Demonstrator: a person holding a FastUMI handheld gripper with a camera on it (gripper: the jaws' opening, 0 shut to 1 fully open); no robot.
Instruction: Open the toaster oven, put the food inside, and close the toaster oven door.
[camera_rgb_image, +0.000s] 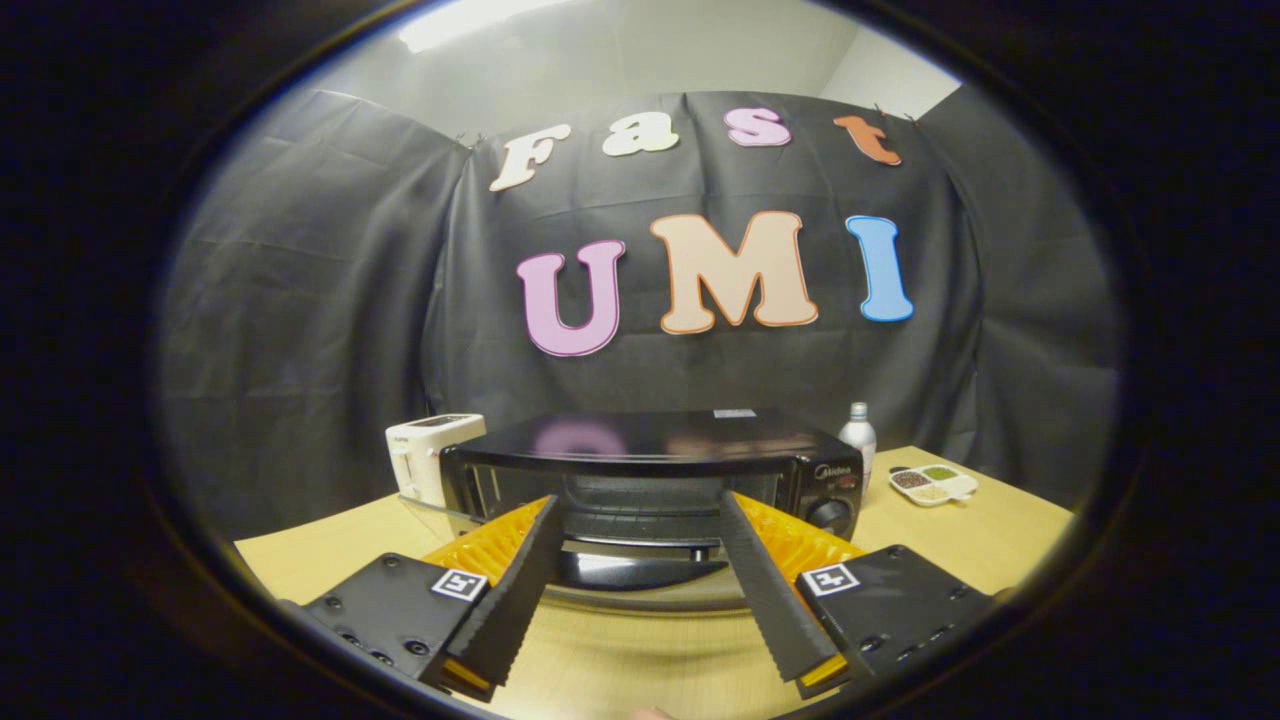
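Toaster oven (650, 470) just beyond spread claw (637, 515)

No words I can read for sure

I see a tiny pale brand mark on the toaster oven (640, 460), above its knobs, too small to read. The white toaster (428, 455) has a small dark word, blurred. My gripper (636, 500), fingers spread wide before the oven, wears two square black-and-white code tags (459, 584).

The gripper (640, 520) is held level and spread wide, nothing clamped between its 2 fingers (515, 590). Black ribbed pads are turned inward, orange ribbing is seen on the outer sides, and a square marker is carried on each base.
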